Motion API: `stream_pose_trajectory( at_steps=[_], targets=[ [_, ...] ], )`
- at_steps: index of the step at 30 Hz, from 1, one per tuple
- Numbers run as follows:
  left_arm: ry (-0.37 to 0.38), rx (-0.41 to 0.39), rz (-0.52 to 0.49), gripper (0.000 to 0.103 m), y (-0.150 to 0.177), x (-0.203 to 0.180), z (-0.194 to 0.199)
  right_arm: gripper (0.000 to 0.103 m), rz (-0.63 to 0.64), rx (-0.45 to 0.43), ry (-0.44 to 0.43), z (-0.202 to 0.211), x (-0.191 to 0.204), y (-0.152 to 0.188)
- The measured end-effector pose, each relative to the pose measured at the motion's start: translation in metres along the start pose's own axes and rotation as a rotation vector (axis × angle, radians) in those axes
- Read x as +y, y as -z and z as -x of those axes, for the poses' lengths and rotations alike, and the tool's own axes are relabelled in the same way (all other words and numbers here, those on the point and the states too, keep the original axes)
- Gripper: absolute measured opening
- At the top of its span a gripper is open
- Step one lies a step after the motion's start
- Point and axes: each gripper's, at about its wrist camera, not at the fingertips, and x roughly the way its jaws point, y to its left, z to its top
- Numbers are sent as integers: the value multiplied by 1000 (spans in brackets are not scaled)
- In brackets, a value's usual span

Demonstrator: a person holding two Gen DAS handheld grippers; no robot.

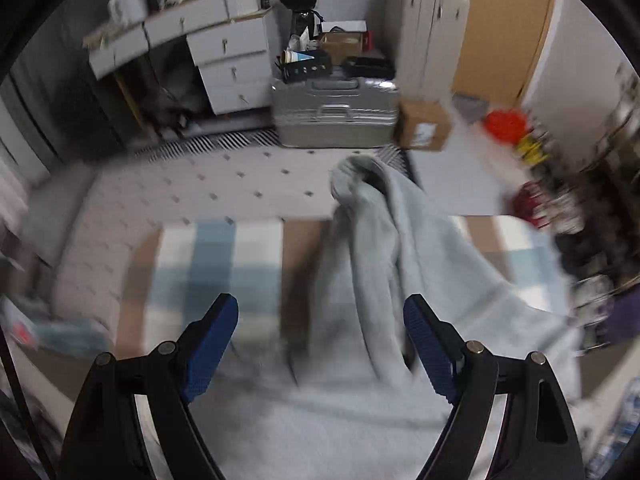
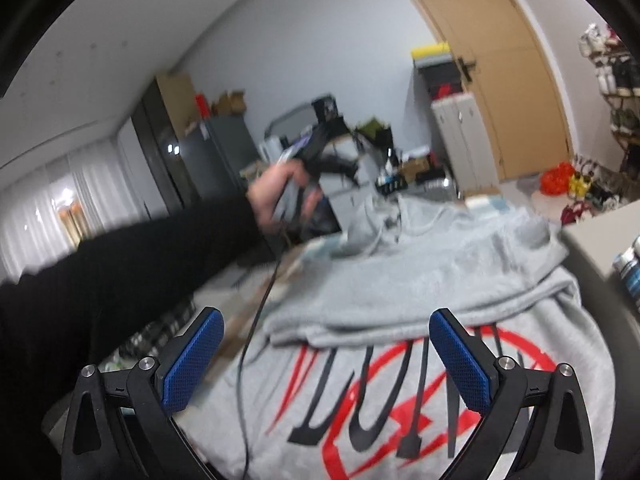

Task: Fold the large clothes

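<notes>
A large light grey sweatshirt (image 2: 420, 272) with a red and black print lies spread on a table, one sleeve folded across its body. In the left wrist view that sleeve (image 1: 384, 240) runs away from me over a blue checked cloth (image 1: 216, 256). My left gripper (image 1: 320, 314) hangs open above the sweatshirt with nothing between its blue pads (image 1: 212, 340). My right gripper (image 2: 326, 334) is open too, over the printed chest, holding nothing. In the right wrist view a hand (image 2: 276, 196) in a black sleeve holds the other gripper's handle above the table's left side.
A silver suitcase (image 1: 336, 112), a cardboard box (image 1: 424, 124) and white drawers (image 1: 228, 60) stand on the floor beyond the table. A patterned mat (image 1: 208, 184) lies before them. A wooden door (image 2: 500, 80), a shoe rack (image 2: 616, 92) and a red bag (image 2: 556, 178) are at the right.
</notes>
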Motion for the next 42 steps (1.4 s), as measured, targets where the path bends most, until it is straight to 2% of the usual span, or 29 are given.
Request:
stream_pose_trajectory(
  at_steps=[2,6,8,9,10,11,12,13,14,15,17,18,19,20,21,22,24,26,28,31,34,35,37,38,39,40,41,42],
  targets=[
    [9,11,-40,82,-10,-14,-26,103,-1,52,-12,-9,-5,2],
    [-21,62,-114,82,-21,-28,-76,103,5,130,-4,-24,-18,10],
    [-35,78,-134,81,-31,-20,-84,103,-15,146,5,-26,-26,13],
    [-32,82,-129,64,-32,-17,-90,103,-44,152,-7,-26,-31,13],
    [-9,87,-103,43,-31,-8,-94,103,-101,149,-44,-25,-38,12],
    [27,124,-64,5,-27,2,-102,103,-131,145,-65,-25,-41,11],
    [37,169,-43,4,-22,13,-108,103,-168,137,-89,-23,-46,10],
    [23,180,-47,4,-28,15,-106,103,-190,129,-102,-21,-49,9],
    [14,153,-60,4,-25,16,-100,103,-191,127,-99,-20,-50,9],
    [7,75,-68,4,-21,16,-86,103,-179,132,-77,-20,-50,9],
    [36,-26,-51,4,-15,16,-52,103,-165,142,-57,-20,-48,10],
    [74,-72,-40,4,-9,16,-33,103,-157,150,-50,-19,-46,11],
    [142,-85,-55,4,-2,14,-12,103,-153,153,-47,-19,-43,10],
    [269,-89,-74,4,8,12,10,103,-142,152,-46,-18,-39,10],
    [344,-124,-109,3,21,9,37,103,-128,147,-46,-17,-35,9],
    [360,-143,-136,3,34,7,55,103,-113,141,-47,-15,-31,9],
    [498,-150,-203,3,79,4,98,103,-77,117,-43,-10,-21,9],
    [538,-139,-279,3,121,1,118,103,-57,98,-49,-6,-13,8],
    [553,-80,-351,3,164,-4,122,103,-41,80,-64,-3,-5,8],
    [511,-37,-430,3,216,-10,112,103,-9,67,-62,-2,6,8],
    [434,-24,-438,3,229,-14,107,103,30,51,-53,0,16,10],
    [382,-34,-441,4,225,-19,105,103,42,43,-48,1,19,10],
    [286,-61,-425,13,211,-32,103,103,54,31,-41,2,21,10],
    [260,-70,-409,34,202,-41,98,103,56,27,-43,2,22,10],
    [226,-80,-406,73,191,-53,92,103,56,21,-46,3,23,10],
    [187,-93,-411,89,186,-61,84,103,55,18,-49,4,23,9],
    [138,-119,-420,94,179,-70,76,103,55,17,-50,4,22,9],
    [96,-150,-433,94,171,-78,70,103,57,15,-51,4,22,9]
  ],
)
